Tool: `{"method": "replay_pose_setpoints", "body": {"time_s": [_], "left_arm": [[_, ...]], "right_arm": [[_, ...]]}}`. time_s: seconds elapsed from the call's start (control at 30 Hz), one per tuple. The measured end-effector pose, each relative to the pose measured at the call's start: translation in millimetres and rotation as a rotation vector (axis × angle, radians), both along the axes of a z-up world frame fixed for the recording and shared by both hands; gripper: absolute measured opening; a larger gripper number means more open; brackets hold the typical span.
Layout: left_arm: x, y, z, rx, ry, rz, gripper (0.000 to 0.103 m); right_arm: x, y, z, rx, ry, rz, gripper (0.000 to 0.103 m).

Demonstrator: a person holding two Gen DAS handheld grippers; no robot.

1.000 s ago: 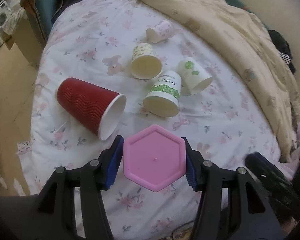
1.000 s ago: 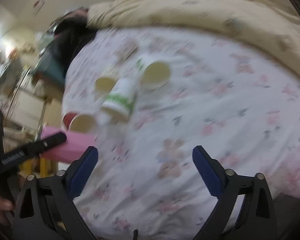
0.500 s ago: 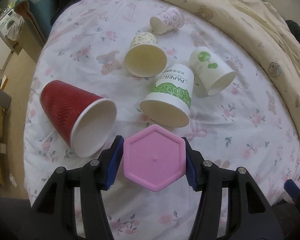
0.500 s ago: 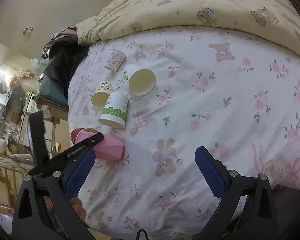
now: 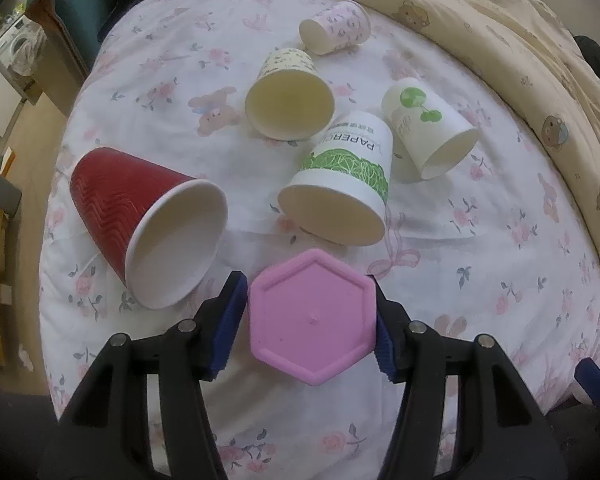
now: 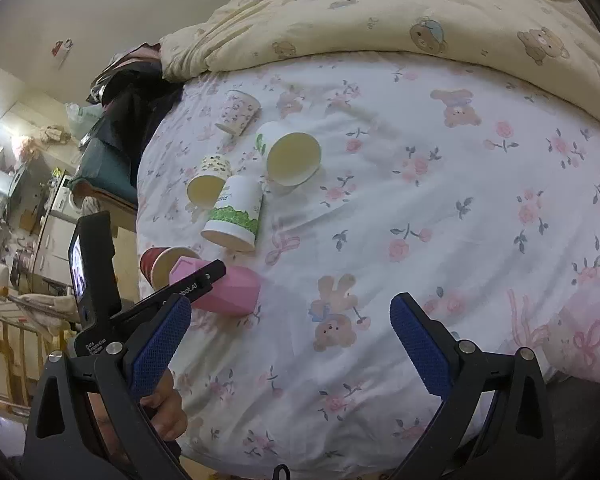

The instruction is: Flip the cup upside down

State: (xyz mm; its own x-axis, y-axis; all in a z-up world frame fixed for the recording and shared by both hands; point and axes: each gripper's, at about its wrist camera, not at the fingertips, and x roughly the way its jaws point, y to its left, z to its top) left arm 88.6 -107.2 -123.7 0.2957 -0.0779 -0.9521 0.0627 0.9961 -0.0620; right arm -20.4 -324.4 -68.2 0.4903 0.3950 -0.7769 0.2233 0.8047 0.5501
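My left gripper is shut on a pink hexagonal cup, whose flat base faces the camera. In the right wrist view the pink cup points mouth-down toward the floral sheet, held by the left gripper low over the bed's left side. My right gripper is open and empty over the bed's near edge.
A red cup lies on its side left of the pink cup. Several paper cups lie tipped behind: a green-printed one, a cream one, a clover one, a small pink-patterned one. A yellow duvet covers the far side.
The left gripper with the pink cup has moved closer to the lying cups and lower over the sheet. The right gripper's view has steadied and stays open.
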Motion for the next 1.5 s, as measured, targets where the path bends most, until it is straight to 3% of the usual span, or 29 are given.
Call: {"method": "replay_pose_setpoints", "body": {"time_s": [0.07,0.1,0.27,0.47,0.53,0.63,0.73,0.8,1.0,1.1,1.5], "left_arm": [[0,2,0,-0.036,0.010,0.006,0.082],[-2,4,2,-0.040,0.004,0.016,0.086],[-12,-2,20,-0.024,-0.072,-0.022,0.087],[-37,10,69,-0.034,-0.215,-0.031,0.087],[-48,21,86,-0.050,-0.259,-0.024,0.087],[-71,41,115,-0.062,-0.347,-0.018,0.087],[-87,58,130,-0.038,-0.383,-0.008,0.099],[-99,70,135,-0.042,-0.401,0.006,0.099],[-131,102,129,-0.008,-0.448,0.038,0.103],[-141,115,126,-0.033,-0.433,0.077,0.103],[-174,111,111,-0.014,-0.469,0.054,0.103]], "right_arm": [[1,1,0,0.000,0.000,0.004,0.102],[1,2,0,0.000,0.001,0.005,0.102],[1,3,0,-0.004,-0.001,0.018,0.102],[-2,-1,4,-0.002,-0.023,0.005,0.102],[-3,0,10,0.034,-0.059,0.015,0.102],[-7,11,26,-0.001,-0.139,0.057,0.102],[-12,18,37,-0.051,-0.180,0.071,0.102],[-17,24,44,-0.080,-0.210,0.082,0.102],[-45,49,72,-0.221,-0.317,0.124,0.102],[-64,61,77,-0.231,-0.363,0.130,0.102],[-84,96,58,-0.403,-0.365,0.168,0.102]]}}
